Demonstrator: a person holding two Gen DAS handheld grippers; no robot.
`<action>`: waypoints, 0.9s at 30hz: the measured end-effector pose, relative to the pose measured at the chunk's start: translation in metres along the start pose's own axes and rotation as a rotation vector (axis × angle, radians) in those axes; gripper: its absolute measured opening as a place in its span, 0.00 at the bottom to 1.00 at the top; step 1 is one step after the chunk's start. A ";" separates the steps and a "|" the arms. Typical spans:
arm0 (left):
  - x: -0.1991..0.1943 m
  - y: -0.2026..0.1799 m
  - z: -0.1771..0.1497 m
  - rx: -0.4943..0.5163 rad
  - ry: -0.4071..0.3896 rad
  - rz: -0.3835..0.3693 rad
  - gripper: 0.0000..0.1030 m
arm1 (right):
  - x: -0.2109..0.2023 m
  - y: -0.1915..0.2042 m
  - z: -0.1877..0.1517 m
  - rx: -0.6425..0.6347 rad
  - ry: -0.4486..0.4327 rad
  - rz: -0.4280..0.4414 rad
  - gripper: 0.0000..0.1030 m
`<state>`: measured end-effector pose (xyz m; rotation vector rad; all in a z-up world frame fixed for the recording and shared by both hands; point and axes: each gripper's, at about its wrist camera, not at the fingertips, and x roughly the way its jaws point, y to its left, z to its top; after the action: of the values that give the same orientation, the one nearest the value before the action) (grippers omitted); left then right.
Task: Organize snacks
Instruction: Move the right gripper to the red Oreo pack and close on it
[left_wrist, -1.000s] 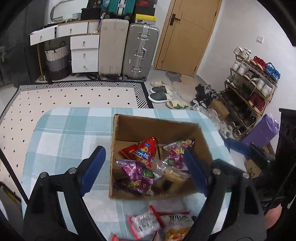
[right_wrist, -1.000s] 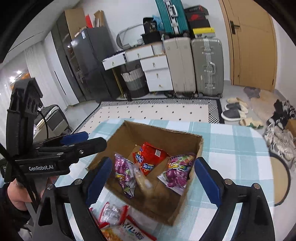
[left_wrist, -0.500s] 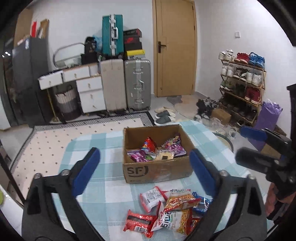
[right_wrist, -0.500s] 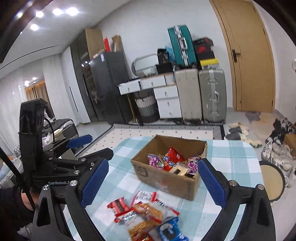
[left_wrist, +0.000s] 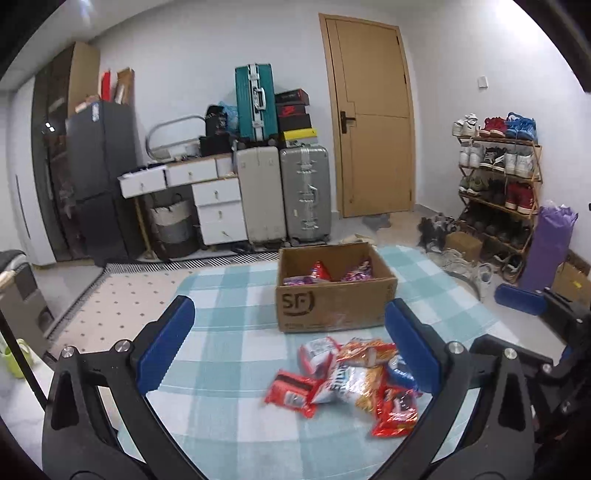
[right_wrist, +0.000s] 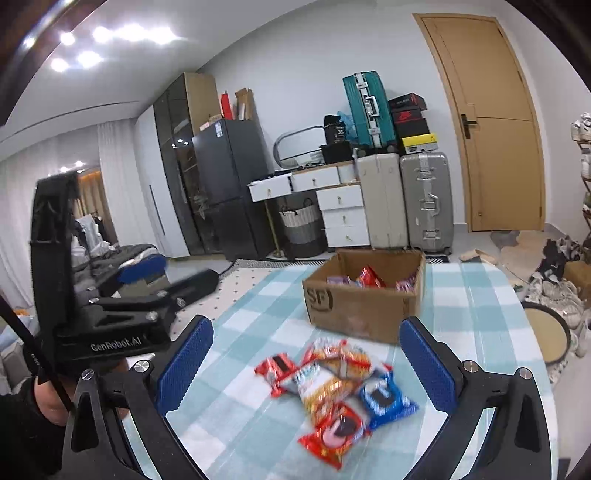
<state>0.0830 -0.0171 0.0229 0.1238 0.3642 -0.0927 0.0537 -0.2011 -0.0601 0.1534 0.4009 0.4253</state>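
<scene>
The left gripper (left_wrist: 288, 334) stands spread wide with nothing between its blue pads. The right gripper (right_wrist: 306, 354) is on the last of its opening — likewise empty. A second ago both hung right over the cardboard box (left_wrist: 334, 291), looking down into it; now both have pulled well back and see the box from the side, with its printed front wall facing them.

The box sits on the checked tablecloth (left_wrist: 229, 325), toward the far edge. On the near side of the box lies the loose pile of snack packets (left_wrist: 351, 380), just apart from its front wall and between the pads in both views. To the left of the box the cloth lies bare, a broad stretch out to the table's rounded edge; to the right of the box a narrower strip runs to the edge, with a round stool (right_wrist: 545, 332) on the floor past it.

One box, two grippers. The pile holds about seven packets: red ones, an orange one, a white one, a blue one, though blur and overlap keep the count loose. Inside the box at least three packets (right_wrist: 371, 278) show above the rim — one red, two purple.

In the right wrist view the left gripper sits left of the box, with a hand (right_wrist: 51, 398) on its handle.
</scene>
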 end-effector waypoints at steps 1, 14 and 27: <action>-0.005 0.000 -0.007 0.008 0.003 0.005 1.00 | -0.001 0.001 -0.006 0.001 0.003 -0.005 1.00; 0.015 0.018 -0.093 -0.072 0.095 -0.018 1.00 | 0.023 -0.012 -0.093 0.061 0.202 -0.100 1.00; 0.082 0.028 -0.130 -0.153 0.214 -0.042 1.00 | 0.118 -0.045 -0.111 0.154 0.458 -0.098 0.93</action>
<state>0.1171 0.0226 -0.1248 -0.0255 0.5855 -0.0931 0.1232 -0.1840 -0.2125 0.1856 0.8890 0.3307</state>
